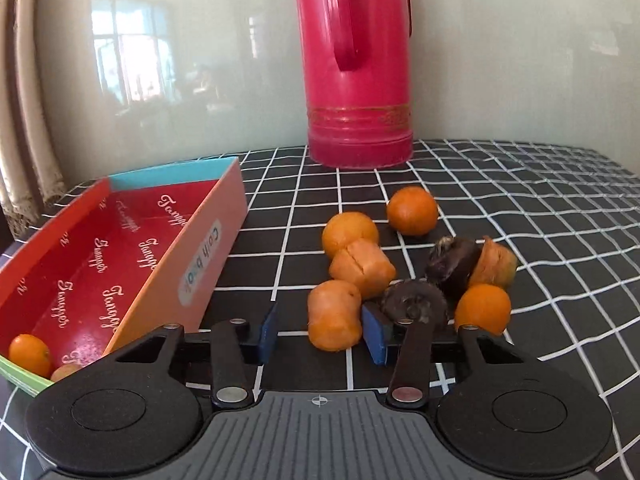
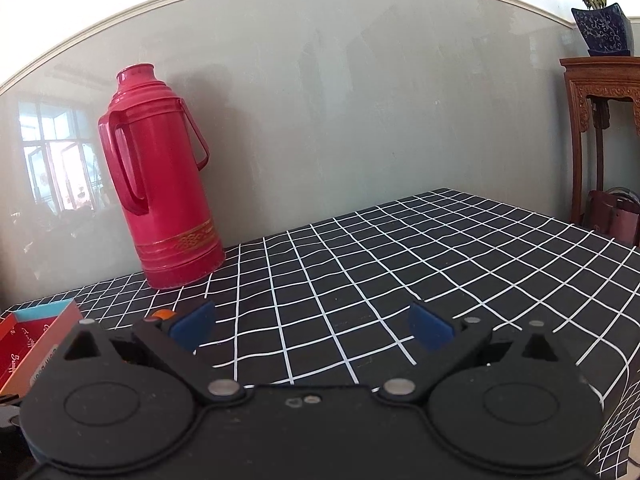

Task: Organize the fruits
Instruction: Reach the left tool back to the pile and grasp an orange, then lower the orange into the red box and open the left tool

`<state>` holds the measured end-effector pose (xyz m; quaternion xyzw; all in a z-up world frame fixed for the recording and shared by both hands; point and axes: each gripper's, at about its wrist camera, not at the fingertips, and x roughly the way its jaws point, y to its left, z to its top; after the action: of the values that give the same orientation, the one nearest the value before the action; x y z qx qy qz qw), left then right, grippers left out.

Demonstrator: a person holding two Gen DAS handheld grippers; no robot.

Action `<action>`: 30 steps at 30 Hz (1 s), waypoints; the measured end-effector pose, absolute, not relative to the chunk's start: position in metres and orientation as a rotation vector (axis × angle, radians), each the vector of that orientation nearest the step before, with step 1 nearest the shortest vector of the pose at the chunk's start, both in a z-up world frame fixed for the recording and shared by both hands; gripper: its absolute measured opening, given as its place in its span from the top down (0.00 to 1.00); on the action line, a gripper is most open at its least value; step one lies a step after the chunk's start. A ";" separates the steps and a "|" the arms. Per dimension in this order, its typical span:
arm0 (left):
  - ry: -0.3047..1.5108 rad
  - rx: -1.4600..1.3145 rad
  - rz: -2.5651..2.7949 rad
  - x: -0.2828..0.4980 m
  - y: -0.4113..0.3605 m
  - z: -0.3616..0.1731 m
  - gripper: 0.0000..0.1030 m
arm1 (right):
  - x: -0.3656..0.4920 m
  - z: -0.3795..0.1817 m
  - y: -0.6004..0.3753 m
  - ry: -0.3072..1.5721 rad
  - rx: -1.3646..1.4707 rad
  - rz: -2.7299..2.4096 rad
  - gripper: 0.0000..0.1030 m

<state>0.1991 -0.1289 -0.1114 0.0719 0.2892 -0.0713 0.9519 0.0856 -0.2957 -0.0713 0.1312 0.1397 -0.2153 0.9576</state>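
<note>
1. Covering the whole work surface, the black tablecloth with a white grid (image 1: 520, 208) carries everything; a tall magenta plastic thermos flask (image 1: 356, 80) stands at its far edge by the wall.
2. To the left lies the long red cardboard box with script lettering (image 1: 100, 264), open-topped, its long axis running away from the camera; a small round orange fruit (image 1: 29, 354) already sits in its near corner.
3. Right of the box, a loose pile of orange fruits and dark brown dried ones (image 1: 412, 264) rests on the cloth.
4. The left gripper (image 1: 322, 330) brackets the nearest stubby orange fruit (image 1: 334, 316): the right blue pad touches it, the left pad stands just clear, so the jaws are not yet clamped.
5. The right gripper (image 2: 312, 326) hangs released and empty, well away from the pile; the left hand is plainly nearer, and the box lies to its left.
</note>
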 end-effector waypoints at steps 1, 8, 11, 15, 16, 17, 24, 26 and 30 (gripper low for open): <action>0.595 0.138 -0.148 0.200 -0.128 -0.112 0.57 | 0.086 -0.072 -0.296 0.284 0.268 -0.437 0.06; 0.541 0.202 -0.151 0.191 -0.138 -0.111 0.73 | 0.085 -0.072 -0.295 0.281 0.273 -0.435 0.06; 0.466 0.240 -0.117 0.182 -0.137 -0.102 0.73 | 0.084 -0.073 -0.294 0.281 0.272 -0.427 0.06; 0.367 0.253 -0.034 0.174 -0.126 -0.088 0.73 | 0.085 -0.072 -0.291 0.281 0.266 -0.413 0.06; 0.354 0.246 -0.007 0.174 -0.120 -0.085 0.73 | 0.085 -0.073 -0.290 0.282 0.264 -0.407 0.06; 0.346 0.236 0.021 0.174 -0.114 -0.083 0.73 | 0.086 -0.073 -0.288 0.284 0.261 -0.401 0.06; 0.422 0.140 0.202 0.196 -0.056 -0.076 0.73 | 0.093 -0.075 -0.273 0.301 0.227 -0.363 0.06; 0.474 0.104 0.226 0.203 -0.040 -0.078 0.73 | 0.095 -0.076 -0.268 0.309 0.218 -0.352 0.06; 0.549 0.037 0.258 0.211 -0.017 -0.082 0.72 | 0.102 -0.079 -0.259 0.329 0.199 -0.322 0.06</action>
<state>0.2106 -0.0172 -0.0816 0.0182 0.2701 0.1273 0.9542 0.1015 -0.2593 -0.0794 0.0986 0.1629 -0.1593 0.9687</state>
